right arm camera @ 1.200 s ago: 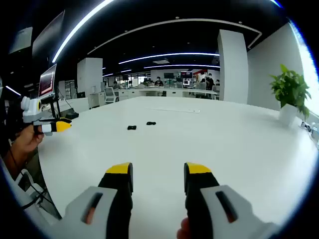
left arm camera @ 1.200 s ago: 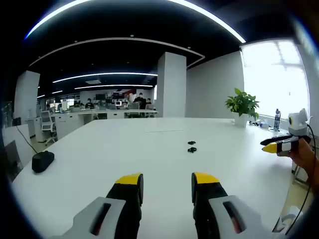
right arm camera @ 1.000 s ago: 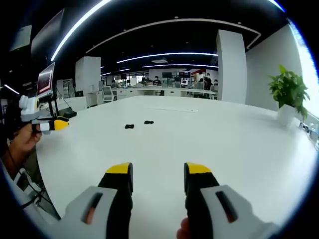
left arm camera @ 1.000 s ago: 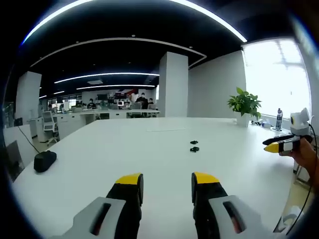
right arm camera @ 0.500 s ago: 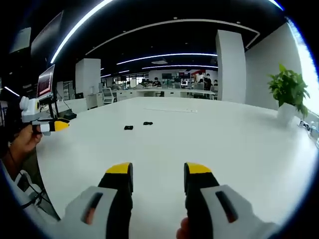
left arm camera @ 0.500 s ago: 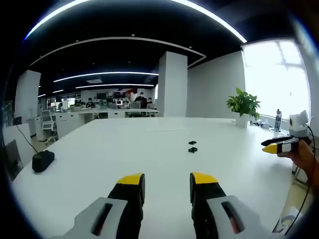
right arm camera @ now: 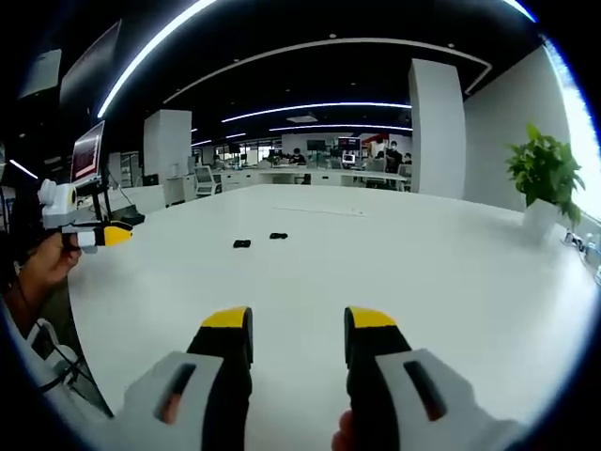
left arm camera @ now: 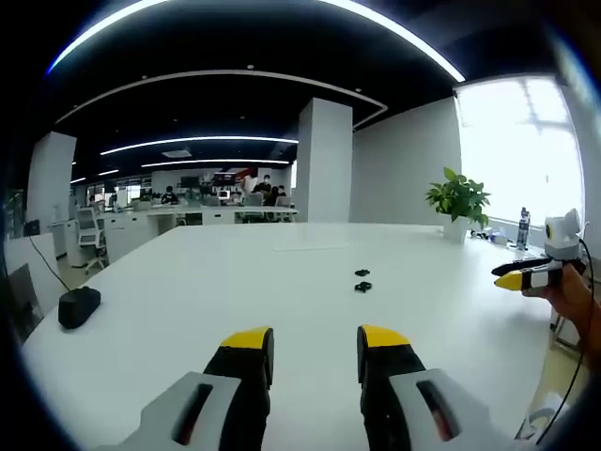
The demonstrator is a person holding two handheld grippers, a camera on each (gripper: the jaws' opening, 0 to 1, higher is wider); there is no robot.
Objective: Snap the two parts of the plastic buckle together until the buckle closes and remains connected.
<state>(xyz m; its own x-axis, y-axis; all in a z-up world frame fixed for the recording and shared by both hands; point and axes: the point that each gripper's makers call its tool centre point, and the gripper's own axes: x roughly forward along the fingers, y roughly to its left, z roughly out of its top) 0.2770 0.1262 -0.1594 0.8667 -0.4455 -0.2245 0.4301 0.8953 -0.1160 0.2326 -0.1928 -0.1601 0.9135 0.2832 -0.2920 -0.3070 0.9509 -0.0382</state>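
Black plastic buckle halves [left arm camera: 362,280] lie slightly apart mid-table [left arm camera: 188,282], looking light, stiff and skittish; grip each by its body. Left gripper [left arm camera: 313,340] and right gripper [right arm camera: 297,322] hang spread, empty.

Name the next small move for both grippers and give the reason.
Probably bring both grippers forward toward the two buckle parts. The parts lie apart, far out on the white table. The left gripper and right gripper are open, empty and well short of them, so neither can grasp yet.
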